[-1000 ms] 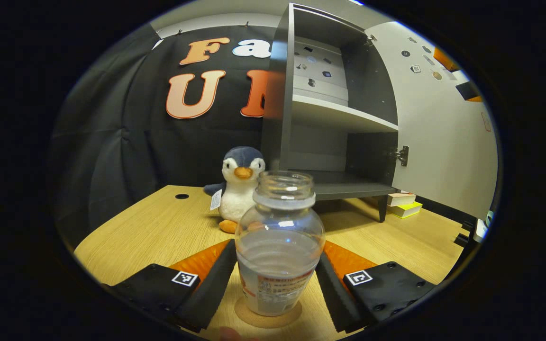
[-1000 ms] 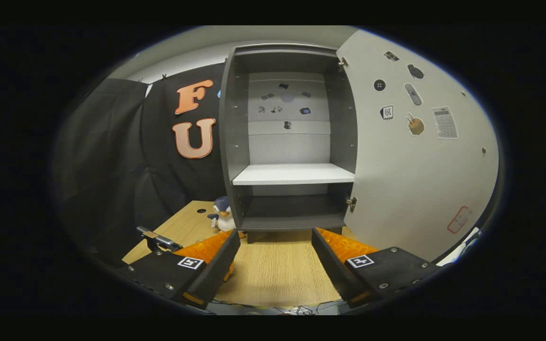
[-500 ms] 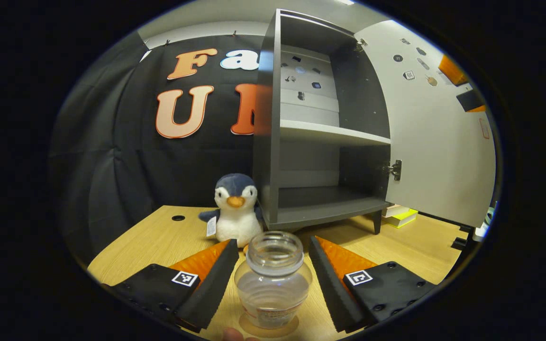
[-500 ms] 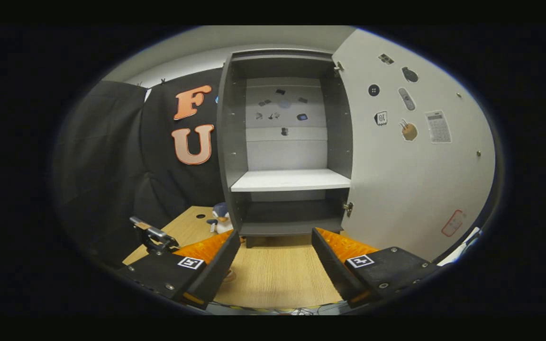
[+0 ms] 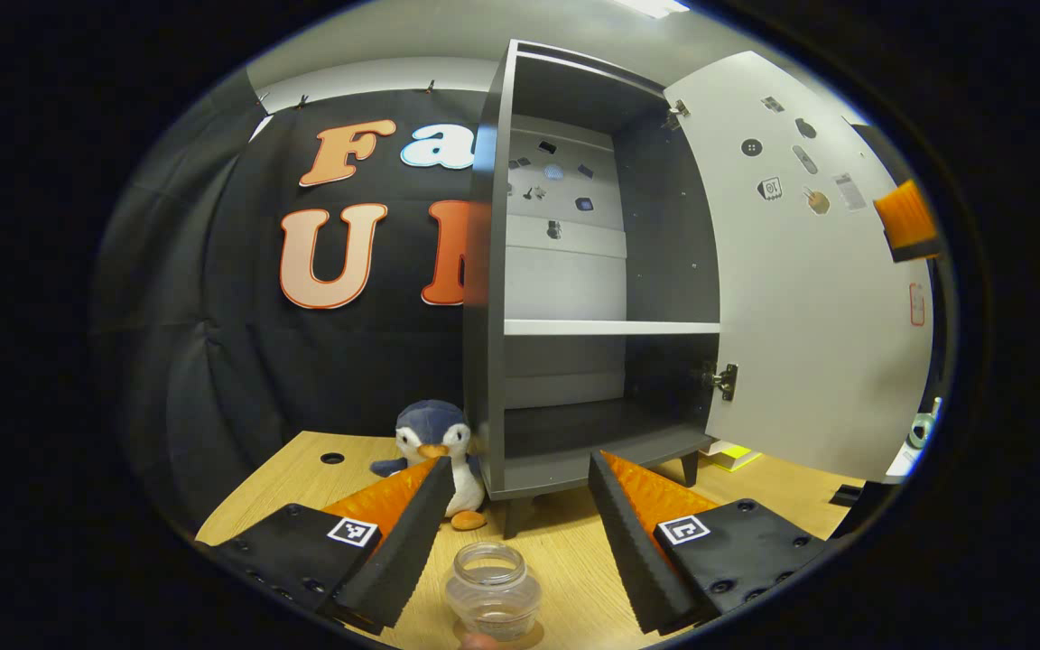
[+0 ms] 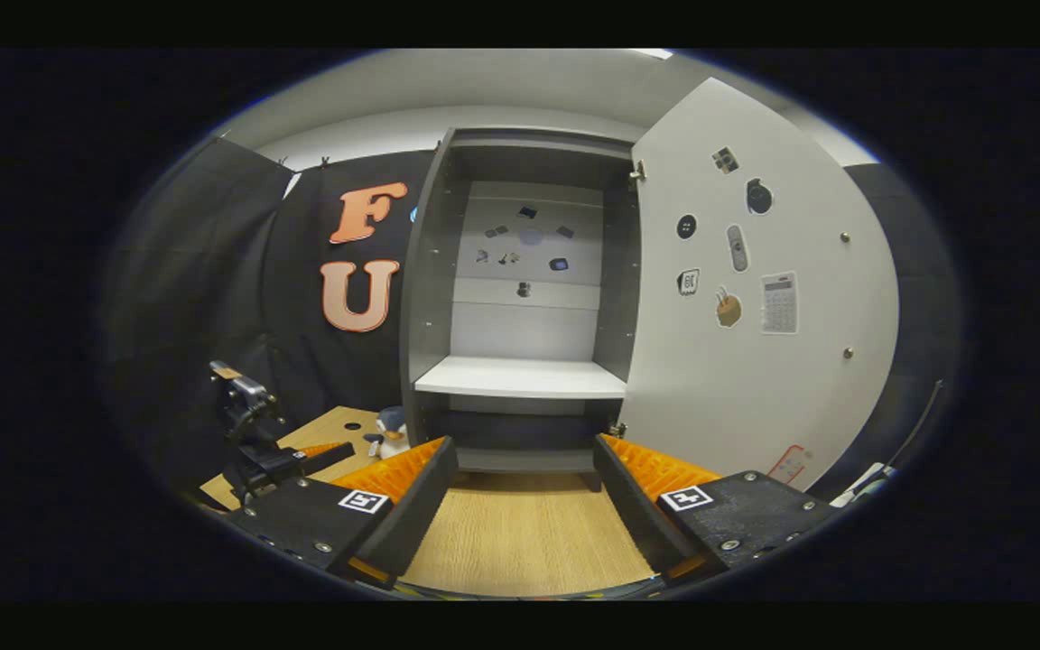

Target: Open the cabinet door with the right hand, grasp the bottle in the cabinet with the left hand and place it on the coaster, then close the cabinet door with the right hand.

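The bottle [image 5: 493,602] stood on the wooden table [image 5: 755,487], below the left gripper [image 5: 515,533], whose fingers were spread wide apart. The coaster under it was hard to see. The right gripper [image 6: 524,506] was spread too, holding nothing. The door [image 6: 755,361] hung open. A fast swing could shake the cabinet [image 6: 520,298].
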A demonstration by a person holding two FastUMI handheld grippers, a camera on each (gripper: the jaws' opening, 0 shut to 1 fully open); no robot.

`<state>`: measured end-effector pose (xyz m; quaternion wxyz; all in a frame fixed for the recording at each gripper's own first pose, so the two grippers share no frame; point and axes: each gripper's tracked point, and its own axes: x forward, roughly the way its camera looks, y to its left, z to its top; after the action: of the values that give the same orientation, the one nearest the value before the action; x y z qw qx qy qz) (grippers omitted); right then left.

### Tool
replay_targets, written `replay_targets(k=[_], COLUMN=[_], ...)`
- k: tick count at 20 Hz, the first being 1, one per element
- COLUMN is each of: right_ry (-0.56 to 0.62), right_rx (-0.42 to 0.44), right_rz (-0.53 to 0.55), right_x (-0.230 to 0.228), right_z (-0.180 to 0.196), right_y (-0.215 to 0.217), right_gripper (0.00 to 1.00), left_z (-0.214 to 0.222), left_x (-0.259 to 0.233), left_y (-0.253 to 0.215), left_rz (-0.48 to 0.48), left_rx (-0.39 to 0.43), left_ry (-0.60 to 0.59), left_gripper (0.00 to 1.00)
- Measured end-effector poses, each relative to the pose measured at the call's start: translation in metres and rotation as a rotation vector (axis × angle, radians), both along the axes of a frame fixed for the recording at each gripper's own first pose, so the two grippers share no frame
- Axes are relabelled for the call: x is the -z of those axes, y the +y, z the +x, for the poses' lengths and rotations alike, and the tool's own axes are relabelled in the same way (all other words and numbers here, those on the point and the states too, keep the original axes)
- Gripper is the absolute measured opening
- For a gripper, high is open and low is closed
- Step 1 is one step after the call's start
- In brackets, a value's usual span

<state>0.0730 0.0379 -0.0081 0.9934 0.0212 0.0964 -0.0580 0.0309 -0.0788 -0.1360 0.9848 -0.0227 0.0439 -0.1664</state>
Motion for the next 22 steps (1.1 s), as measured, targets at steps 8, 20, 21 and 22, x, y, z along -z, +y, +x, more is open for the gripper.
replay_targets(k=[8, 20, 21, 22], right_ry=[-0.075, -0.199, -0.198, -0.200], right_rx=[0.060, 0.117, 0.117, 0.126], right_rz=[-0.019, -0.034, -0.023, -0.013], right_x=[-0.028, -0.084, -0.085, -0.086], right_z=[-0.023, -0.082, -0.088, -0.093], right_y=[-0.044, -0.109, -0.115, -0.124], right_gripper=[0.94, 0.94, 0.94, 0.93], left_z=[-0.013, -0.035, -0.036, -0.037], left_x=[-0.082, -0.146, -0.149, -0.153], left_y=[-0.005, -0.006, -0.008, -0.010], left_rz=[0.015, -0.026, -0.036, -0.042], left_rx=[0.000, -0.074, -0.077, -0.083], left_ry=[-0.073, -0.052, -0.053, -0.056], left_gripper=[0.94, 0.96, 0.94, 0.96])
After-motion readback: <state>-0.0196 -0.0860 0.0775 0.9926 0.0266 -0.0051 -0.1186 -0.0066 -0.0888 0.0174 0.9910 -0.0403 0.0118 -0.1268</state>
